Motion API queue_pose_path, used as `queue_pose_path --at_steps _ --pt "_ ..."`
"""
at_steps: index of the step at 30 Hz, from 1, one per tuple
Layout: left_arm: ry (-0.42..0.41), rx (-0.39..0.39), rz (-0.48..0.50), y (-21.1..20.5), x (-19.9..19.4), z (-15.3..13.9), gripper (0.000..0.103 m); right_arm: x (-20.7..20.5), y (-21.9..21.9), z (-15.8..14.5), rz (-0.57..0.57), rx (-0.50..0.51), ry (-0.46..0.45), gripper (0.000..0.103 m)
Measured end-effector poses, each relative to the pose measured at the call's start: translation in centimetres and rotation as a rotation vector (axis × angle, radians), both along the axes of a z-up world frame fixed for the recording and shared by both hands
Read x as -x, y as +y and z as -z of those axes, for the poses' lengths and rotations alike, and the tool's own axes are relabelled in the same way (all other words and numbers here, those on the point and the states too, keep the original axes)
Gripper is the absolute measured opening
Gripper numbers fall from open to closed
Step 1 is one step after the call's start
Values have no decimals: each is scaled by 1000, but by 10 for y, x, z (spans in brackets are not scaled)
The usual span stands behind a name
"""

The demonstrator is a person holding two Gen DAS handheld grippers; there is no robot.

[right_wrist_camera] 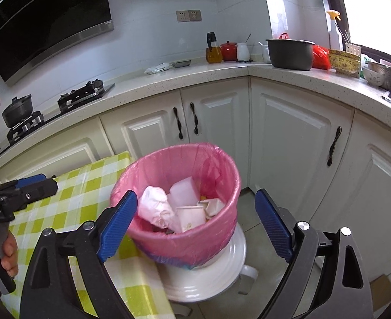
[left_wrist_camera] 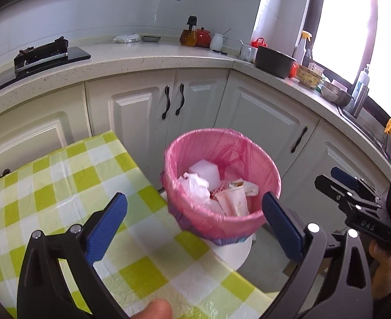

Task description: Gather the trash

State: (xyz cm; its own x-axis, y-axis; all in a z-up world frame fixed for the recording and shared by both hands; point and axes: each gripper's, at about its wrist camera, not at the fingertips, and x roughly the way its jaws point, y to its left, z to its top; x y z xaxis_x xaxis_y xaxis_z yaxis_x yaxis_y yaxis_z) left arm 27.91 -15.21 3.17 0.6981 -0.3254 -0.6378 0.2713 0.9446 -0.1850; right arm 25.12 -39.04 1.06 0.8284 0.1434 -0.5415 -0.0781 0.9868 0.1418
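Note:
A white bin lined with a pink bag (left_wrist_camera: 244,222) stands on the floor just past the table corner; it also shows in the right wrist view (right_wrist_camera: 195,244). Inside lie white paper, a foam piece and crumpled cups (left_wrist_camera: 222,188) (right_wrist_camera: 179,207). My left gripper (left_wrist_camera: 195,223) is open and empty, held over the table edge in front of the bin. My right gripper (right_wrist_camera: 195,226) is open and empty, held above the bin's near rim. The right gripper also shows at the right of the left wrist view (left_wrist_camera: 355,196).
A table with a green and white checked cloth (left_wrist_camera: 62,199) lies left of the bin. White cabinets (right_wrist_camera: 288,138) and a counter with a stove (left_wrist_camera: 43,55), pots and bowls (right_wrist_camera: 291,53) run behind. A tiled floor (right_wrist_camera: 251,207) lies right of the bin.

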Motion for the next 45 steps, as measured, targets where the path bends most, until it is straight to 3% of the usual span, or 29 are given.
queue_pose_path --at_steps 13,45 --pt "-42 -41 15 4 40 8 98 35 24 8 -79 29 -2 85" --pt "-52 -56 16 2 36 10 98 28 26 7 -85 11 4 85"
